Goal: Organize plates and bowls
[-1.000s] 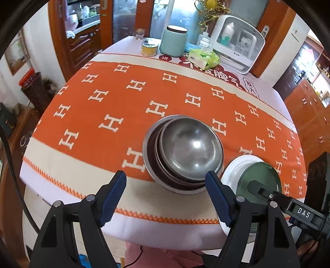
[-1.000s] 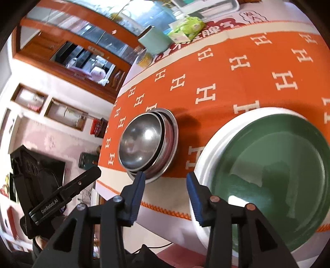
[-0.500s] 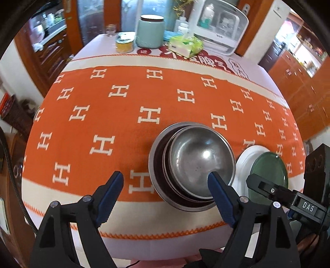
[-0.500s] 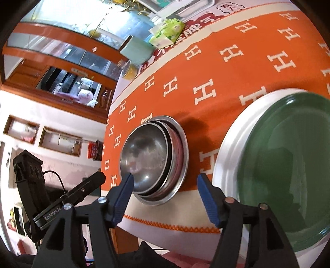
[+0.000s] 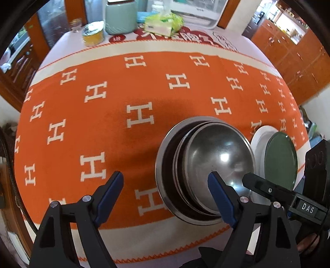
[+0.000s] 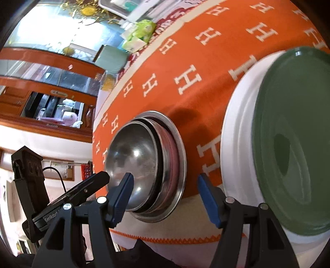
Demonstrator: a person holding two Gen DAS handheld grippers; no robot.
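**A:** Bowls first: you have a nest of steel ones, a small shiny one inside darker, wider rims, sitting on the orange H-patterned cloth near the front edge of the worktop. Just right of them is a green plate stacked on a white plate.

**B:** How do your jaws stand?

**A:** Your left gripper has its jaws well apart with nothing between the pads. The right-hand blue pad overlaps the inner bowl in the picture; I cannot tell whether it touches. Your right gripper also has its jaws apart and empty, framing the right side of the bowl stack and the strip of cloth before the white plate.

**B:** Where do you have room?

**A:** To the left of the bowls and behind them the cloth is open. The cloth's zigzag hem and the worktop's front edge lie just below your pads. At the far edge stand a pale green canister, a yellow tin, a tissue pack and a white appliance.

**B:** What can you not make out?

**A:** The green plate is cut off at the right of the right wrist view and blurred. How many bowls are nested is unclear; the left gripper's pad hides part of the front rims.
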